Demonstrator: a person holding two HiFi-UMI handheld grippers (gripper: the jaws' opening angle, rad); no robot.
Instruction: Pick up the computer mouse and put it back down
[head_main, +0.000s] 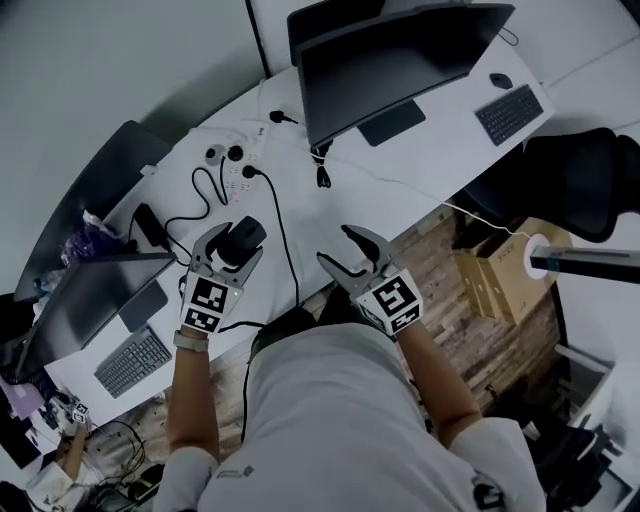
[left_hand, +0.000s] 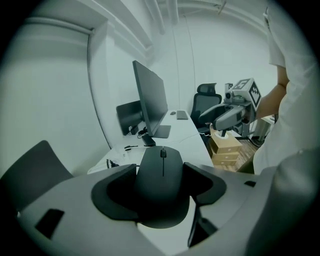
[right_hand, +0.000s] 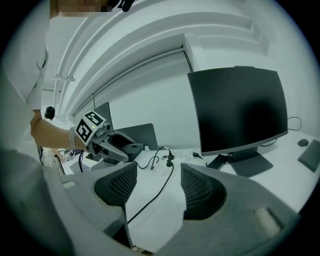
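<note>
The black computer mouse (head_main: 247, 236) sits between the jaws of my left gripper (head_main: 237, 241), which is shut on its sides over the white desk (head_main: 290, 195). In the left gripper view the mouse (left_hand: 161, 172) fills the gap of the left gripper (left_hand: 162, 182), scroll wheel pointing away. I cannot tell whether it touches the desk. My right gripper (head_main: 334, 244) hovers open at the desk's near edge, holding nothing. In the right gripper view the right gripper (right_hand: 152, 187) frames a black cable (right_hand: 150, 196), with the left gripper (right_hand: 125, 148) off to the left.
A large monitor (head_main: 400, 60) and keyboard (head_main: 510, 113) stand at the back right. A power strip (head_main: 235, 165) with plugged cables lies behind the mouse. A second monitor (head_main: 80, 300) and keyboard (head_main: 133, 362) are at the left. A black chair (head_main: 580, 180) and cardboard boxes (head_main: 490, 280) stand at the right.
</note>
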